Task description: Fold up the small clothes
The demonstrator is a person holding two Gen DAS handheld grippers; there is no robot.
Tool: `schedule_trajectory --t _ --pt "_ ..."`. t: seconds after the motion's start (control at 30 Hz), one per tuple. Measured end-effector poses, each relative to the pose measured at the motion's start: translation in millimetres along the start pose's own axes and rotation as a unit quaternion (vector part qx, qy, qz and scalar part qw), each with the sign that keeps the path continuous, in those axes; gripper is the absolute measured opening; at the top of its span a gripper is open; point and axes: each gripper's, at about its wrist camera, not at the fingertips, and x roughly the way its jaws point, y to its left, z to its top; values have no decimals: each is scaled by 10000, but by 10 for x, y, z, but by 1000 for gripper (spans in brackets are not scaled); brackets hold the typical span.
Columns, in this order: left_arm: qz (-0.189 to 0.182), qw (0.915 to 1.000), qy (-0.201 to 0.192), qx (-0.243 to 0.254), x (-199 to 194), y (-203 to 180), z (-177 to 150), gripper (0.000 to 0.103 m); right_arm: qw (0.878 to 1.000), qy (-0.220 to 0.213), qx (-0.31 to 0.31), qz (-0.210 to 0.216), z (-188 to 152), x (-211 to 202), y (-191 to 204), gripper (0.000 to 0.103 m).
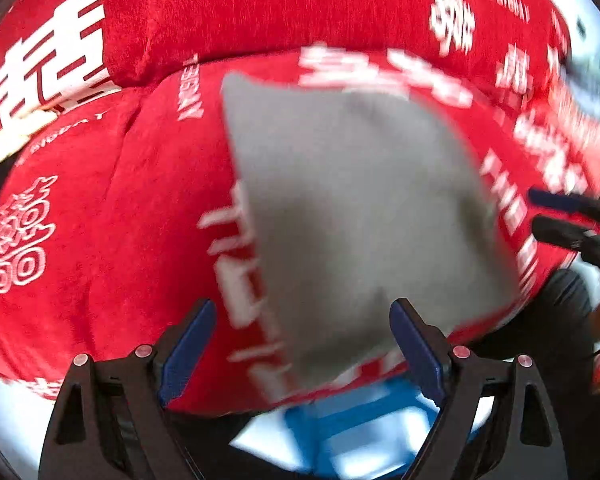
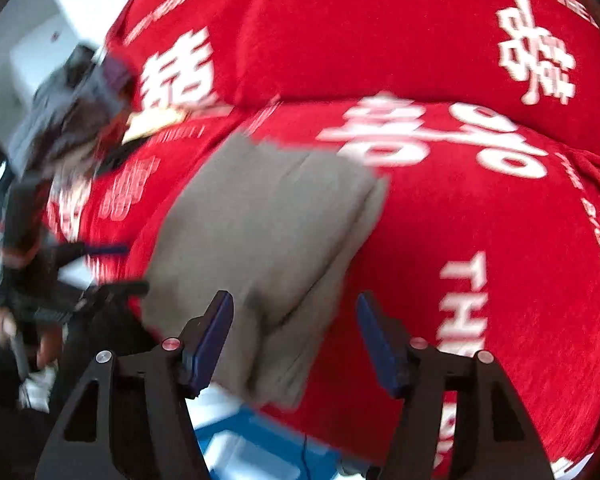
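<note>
A grey garment [image 1: 352, 216] is lying folded into a rough rectangle on a red blanket [image 1: 100, 220] printed with white characters, and everything here is best placed against that garment. It is sitting near the front edge of the blanket, just behind which a blue stool or crate [image 1: 352, 432] is showing, though blur is making that thing hard to name.

The left gripper [image 1: 304, 344] is hanging over the near end of the garment with its fingers spread wide, one blue pad on each side of the cloth's near corner and neither one pressing on it. The right gripper [image 2: 296, 340] is hovering over the opposite near edge, where the layered fold lines are showing, and its fingers are spread apart too, holding nothing. In each view the other gripper is showing off to the side of the garment, clear of it.

Judging from the stacked layers along the garment's side, a fold is already in place, and both hands appear to be between grips. The step in hand looks like either a last fold or finishing with this piece. The next move would call for bringing the pads down onto one edge, pinching all layers together, and carrying them across without dragging the lower layers askew.
</note>
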Motion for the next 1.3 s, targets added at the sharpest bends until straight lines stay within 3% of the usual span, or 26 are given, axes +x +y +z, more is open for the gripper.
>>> schedule_trajectory --t 0.17,0.23,0.33,0.4,0.5,0.6,0.7,0.8,0.93,0.97,1.07,1.2,1.23,1.27,1.3 --pt "-56 9989 187 418 150 -75 -259 89 9969 568 -535 -79 -311 385 372 67" --pt "20 9993 174 337 230 -61 -258 89 9959 640 -627 -136 -343 507 413 56" --pt "23 9998 173 -137 362 107 -197 89 9954 804 -512 2 -380 608 353 11" --pt "103 9983 337 -457 467 237 -173 89 9953 889 -367 120 -399 592 328 6" --pt "-302 9944 503 -883 537 419 -225 89 9962 785 -371 12 -425 437 256 5" --pt "-323 9942 509 -886 541 435 -258 89 9956 905 -235 -105 -479 447 149 5" --pt "-108 9967 466 -663 474 328 -223 89 9944 1030 -214 -134 -513 507 146 5" --pt "55 9995 177 -264 199 160 -178 89 9937 1070 -312 -140 -443 448 220 8" --pt "24 9997 -244 -78 -73 52 -17 89 9968 655 -407 -230 -276 149 270 15" --pt "41 9995 -295 -130 -69 58 48 89 9974 514 -449 -244 -218 94 287 22" --pt "290 9982 -209 -487 73 106 245 89 9970 230 -660 -342 -53 71 366 63" --pt "163 9944 -162 -1035 276 238 402 89 9929 128 -1133 -326 126 254 497 63" --pt "139 9936 -144 -1110 326 251 420 93 9924 158 -1194 -263 144 316 516 63" --pt "248 9934 -122 -1117 364 239 413 103 9916 200 -1261 -197 156 400 525 63" --pt "412 9930 -175 -1093 387 233 406 103 9908 265 -1309 -211 159 480 522 63"
